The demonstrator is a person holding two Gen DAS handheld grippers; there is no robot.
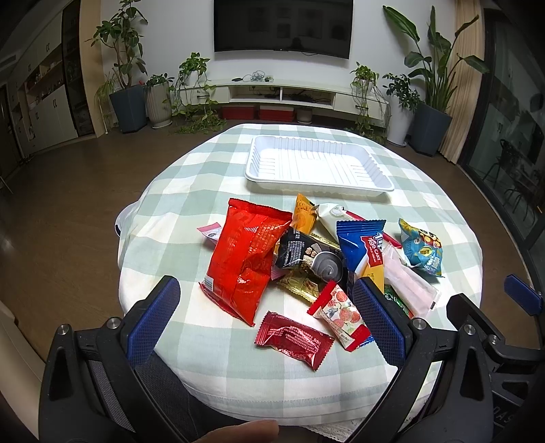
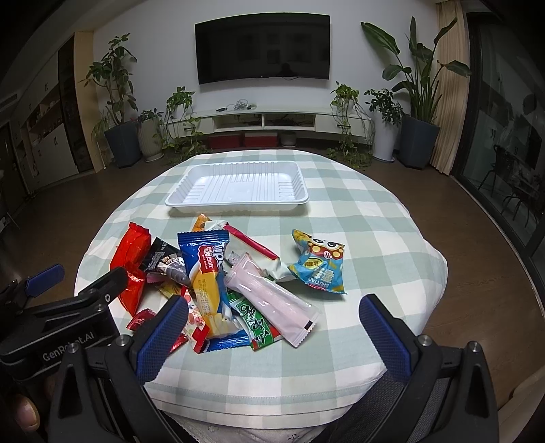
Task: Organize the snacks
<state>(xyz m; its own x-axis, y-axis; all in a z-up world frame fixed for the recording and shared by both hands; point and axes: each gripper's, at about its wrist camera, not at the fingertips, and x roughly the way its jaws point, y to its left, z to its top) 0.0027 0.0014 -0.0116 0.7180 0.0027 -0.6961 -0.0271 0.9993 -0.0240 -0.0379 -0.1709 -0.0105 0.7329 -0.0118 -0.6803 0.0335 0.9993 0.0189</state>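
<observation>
A heap of snack packets lies on the checked tablecloth (image 1: 211, 368), just before an empty white tray (image 1: 316, 163) (image 2: 238, 187). The heap holds a big red bag (image 1: 245, 259) (image 2: 131, 259), a blue roll-cake pack (image 1: 362, 248) (image 2: 204, 272), a pale pink pack (image 2: 272, 306), a light-blue cartoon bag (image 1: 422, 252) (image 2: 320, 265), a small dark-red candy (image 1: 293, 339) and a strawberry-print candy (image 1: 340, 313). My left gripper (image 1: 265, 320) hovers open over the near candies. My right gripper (image 2: 272, 327) stands open at the heap's near right side. Neither holds anything.
The round table drops off close to both grippers at the front edge. Bare cloth lies to the right of the heap (image 2: 374, 245) and around the tray. Potted plants (image 1: 126, 98), a TV (image 1: 282, 27) and a low cabinet stand far behind. A thumb (image 1: 238, 432) shows at the bottom.
</observation>
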